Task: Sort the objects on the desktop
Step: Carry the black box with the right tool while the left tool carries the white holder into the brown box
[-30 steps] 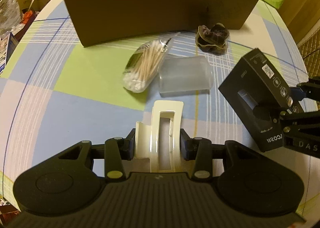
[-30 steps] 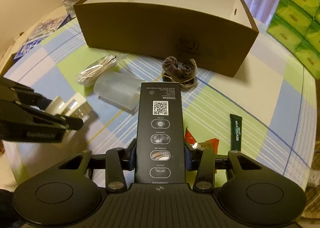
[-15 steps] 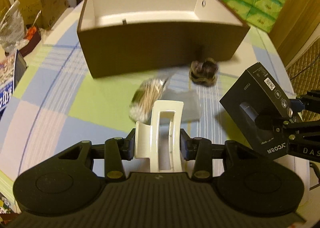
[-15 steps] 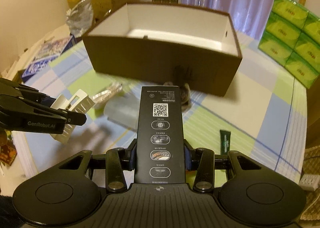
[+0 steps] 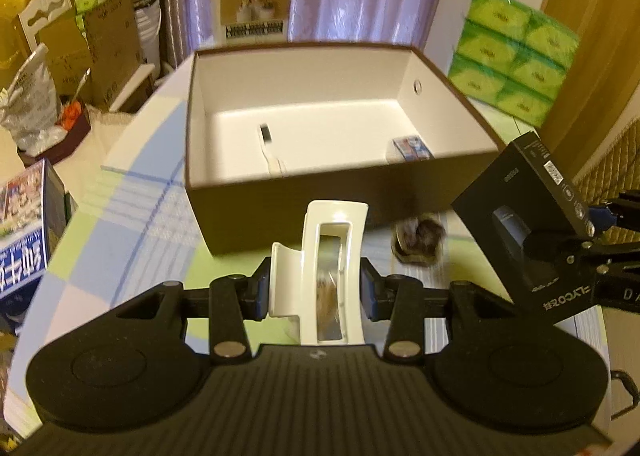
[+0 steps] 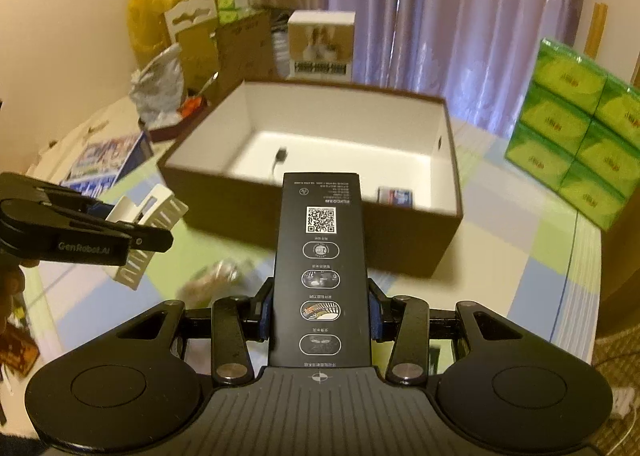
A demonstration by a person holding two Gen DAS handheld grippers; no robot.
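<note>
Cream clip [image 5: 334,268] pinched in L gripper [image 5: 316,292], black box [image 6: 322,268] in R gripper [image 6: 320,316], both raised before brown box [image 5: 320,192].

Cream hair clip [image 5: 334,268], black carton [image 6: 322,268], brown box [image 5: 320,212].

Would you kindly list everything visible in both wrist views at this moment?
Storage box: 1, brown outside, white inside, table centre.
Small packet: 1, blue-white, inside box, right.
Small black-and-white item: 1, inside box; identity unclear.
Hair claw clip: 1, cream, in left gripper.
Product carton: 1, black, in right gripper.
Scrunchie: 1, dark brown, table before box.
Tissue packs: several, green, stacked right.
Tablecloth: 1, checked pastel.
Curtain: purple, behind.
Left gripper: black, shut.
Right gripper: black, shut.
</note>
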